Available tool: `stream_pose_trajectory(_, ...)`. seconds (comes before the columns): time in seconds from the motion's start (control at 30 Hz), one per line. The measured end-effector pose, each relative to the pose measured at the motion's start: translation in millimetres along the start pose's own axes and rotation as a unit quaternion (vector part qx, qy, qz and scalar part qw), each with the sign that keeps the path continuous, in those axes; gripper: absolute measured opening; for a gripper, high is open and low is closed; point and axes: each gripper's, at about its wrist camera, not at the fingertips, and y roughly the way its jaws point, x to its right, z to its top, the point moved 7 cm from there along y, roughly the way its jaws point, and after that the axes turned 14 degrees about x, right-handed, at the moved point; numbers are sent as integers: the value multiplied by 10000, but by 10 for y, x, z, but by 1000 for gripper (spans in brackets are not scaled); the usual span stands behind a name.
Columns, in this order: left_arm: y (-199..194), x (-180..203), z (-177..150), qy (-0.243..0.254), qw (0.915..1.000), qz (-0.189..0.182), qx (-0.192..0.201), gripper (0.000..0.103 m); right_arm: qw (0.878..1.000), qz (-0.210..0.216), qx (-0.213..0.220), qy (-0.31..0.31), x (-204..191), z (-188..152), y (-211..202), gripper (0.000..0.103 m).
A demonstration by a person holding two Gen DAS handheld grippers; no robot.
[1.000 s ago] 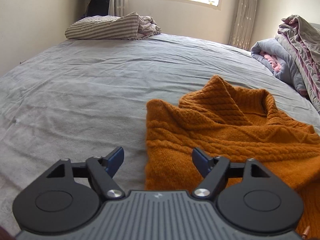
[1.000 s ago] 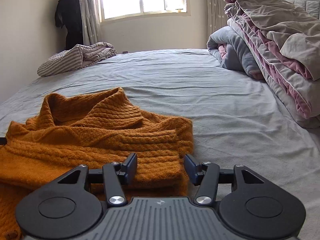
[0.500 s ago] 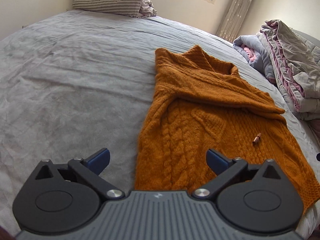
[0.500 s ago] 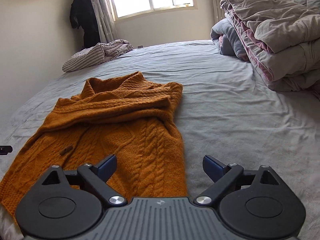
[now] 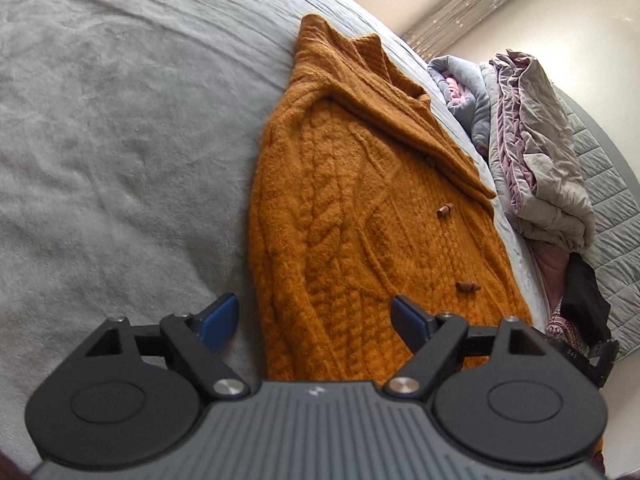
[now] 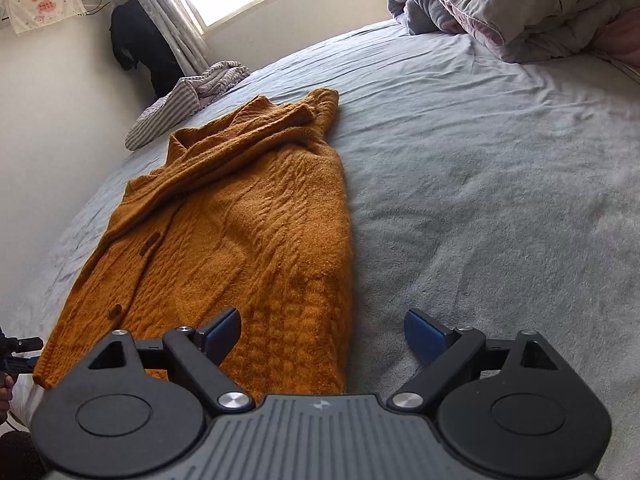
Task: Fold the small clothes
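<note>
The left gripper point(image 5: 316, 316), black with blue finger pads, hangs over the near end of the bed with its jaws spread wide and nothing between them. Its left pad sits over bare sheet; its right pad sits over knitwear. The right gripper point(image 6: 324, 330), built the same way, is also spread wide and empty, straddling the other long edge of the same garment.

That garment is a mustard-orange cable-knit cardigan point(image 5: 360, 216), lying lengthwise on the pale grey bedsheet point(image 5: 120, 120), hem toward the grippers and collar at the far end. Its sleeves appear folded across the chest in a thick band; how they overlap is hard to make out. Two brown wooden toggle buttons point(image 5: 445, 210) show down the front. The hem itself is hidden behind both gripper bodies.

In the right wrist view, the cardigan point(image 6: 240, 232) lies left of centre on the bedsheet point(image 6: 500, 160). Beyond its collar, a rumpled grey-and-white striped blanket point(image 6: 180, 104) sits by the far wall, under a bright window with curtains point(image 6: 176, 32). A dark garment point(image 6: 136, 44) hangs beside them, too shadowed to identify.

A heap of grey and mauve quilts point(image 5: 536, 152) is piled along the bed's right side, cut off at the frame edge.
</note>
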Motion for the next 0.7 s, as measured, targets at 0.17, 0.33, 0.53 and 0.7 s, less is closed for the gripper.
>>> stream_pose_trajectory(0.17, 4, 6, -131, -261, 9992, -209, -207, 51, 9998, 138, -123, 75, -29, -54, -31, 71)
stream_pose_trajectory(0.33, 31, -1, -243, -596, 9961, -337, -551, 14, 9980, 390, -409, 276, -70, -117, -57, 23)
stream_pose_trajectory(0.53, -154, 268, 1, -935, 9880, -1232, 35, 12, 9969, 699, -79, 357, -206, 82, -213, 16)
stream_pose_trajectory(0.7, -185, 541, 403, -892, 9815, -1589, 590, 11, 9930, 976, 554, 375, -385, 536, -335, 15)
